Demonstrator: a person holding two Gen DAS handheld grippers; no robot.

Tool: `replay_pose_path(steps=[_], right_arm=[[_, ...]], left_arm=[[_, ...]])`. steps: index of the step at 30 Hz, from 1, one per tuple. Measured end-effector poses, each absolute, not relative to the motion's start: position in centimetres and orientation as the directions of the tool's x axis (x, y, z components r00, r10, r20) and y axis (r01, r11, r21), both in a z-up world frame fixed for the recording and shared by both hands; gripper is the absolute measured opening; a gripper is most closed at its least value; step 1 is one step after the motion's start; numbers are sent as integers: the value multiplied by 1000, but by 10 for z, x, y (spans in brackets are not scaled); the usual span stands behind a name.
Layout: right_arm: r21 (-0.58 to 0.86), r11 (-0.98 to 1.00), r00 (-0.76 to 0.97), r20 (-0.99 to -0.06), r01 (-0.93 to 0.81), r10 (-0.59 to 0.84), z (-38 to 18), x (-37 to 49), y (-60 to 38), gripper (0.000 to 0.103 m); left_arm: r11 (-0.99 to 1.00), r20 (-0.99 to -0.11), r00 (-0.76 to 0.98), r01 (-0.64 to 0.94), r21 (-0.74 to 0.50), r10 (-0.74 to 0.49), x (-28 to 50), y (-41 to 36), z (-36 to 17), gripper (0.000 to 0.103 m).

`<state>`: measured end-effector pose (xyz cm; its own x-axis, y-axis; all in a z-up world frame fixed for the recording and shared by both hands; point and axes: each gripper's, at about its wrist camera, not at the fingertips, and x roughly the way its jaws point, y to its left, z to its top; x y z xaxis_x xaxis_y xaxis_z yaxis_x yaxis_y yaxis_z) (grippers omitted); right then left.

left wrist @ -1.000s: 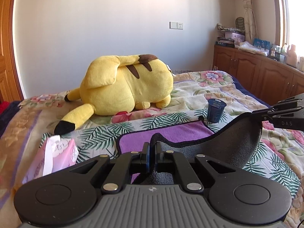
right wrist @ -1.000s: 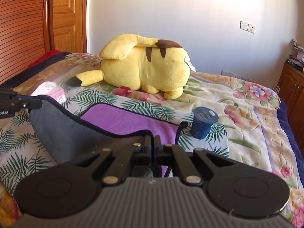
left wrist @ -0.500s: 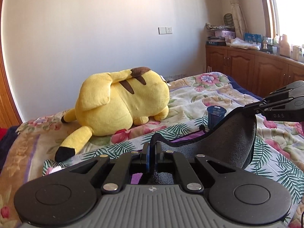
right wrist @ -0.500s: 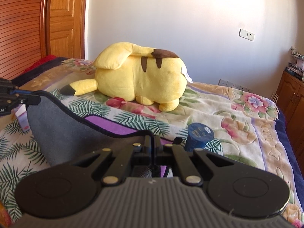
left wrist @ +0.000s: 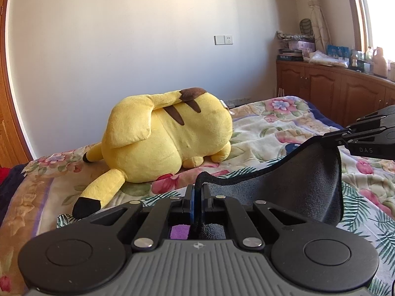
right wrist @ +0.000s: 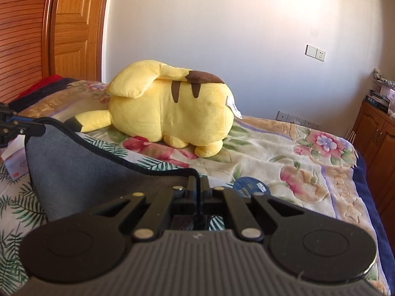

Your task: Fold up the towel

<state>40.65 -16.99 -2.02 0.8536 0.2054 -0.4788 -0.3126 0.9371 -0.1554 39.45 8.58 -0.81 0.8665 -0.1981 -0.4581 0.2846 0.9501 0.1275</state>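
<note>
left wrist view: the left claw [left wrist: 196, 198] is clamped on the dark-edged corner of the towel [left wrist: 301, 180], whose grey side sags in a lifted span above the bed [left wrist: 271, 128] across to the right claw [left wrist: 333, 137], which pinches the other corner at the right edge, with a yellow plush toy [left wrist: 165, 133] lying beyond. right wrist view: the right claw [right wrist: 197, 190] grips the towel [right wrist: 81, 165] edge between closed fingers, the cloth rising leftward to the left claw [right wrist: 27, 128], a blue cup [right wrist: 249, 187] just beyond on the floral bed [right wrist: 308, 162], and the plush toy [right wrist: 172, 108] farther back.
</note>
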Motion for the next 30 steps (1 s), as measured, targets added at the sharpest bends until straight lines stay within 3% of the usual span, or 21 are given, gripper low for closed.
replay_pose_path(steps=[13, 30], right_arm=[[-197, 941, 877, -453, -275, 161, -42, 436, -163, 3], [-241, 927, 841, -527, -289, 125, -94, 467, -156, 3]], left_arm=[[960, -470, 869, 244, 139, -152, 430, 95, -30, 0], [972, -572, 816, 192, 133, -83, 483, 102, -95, 0]])
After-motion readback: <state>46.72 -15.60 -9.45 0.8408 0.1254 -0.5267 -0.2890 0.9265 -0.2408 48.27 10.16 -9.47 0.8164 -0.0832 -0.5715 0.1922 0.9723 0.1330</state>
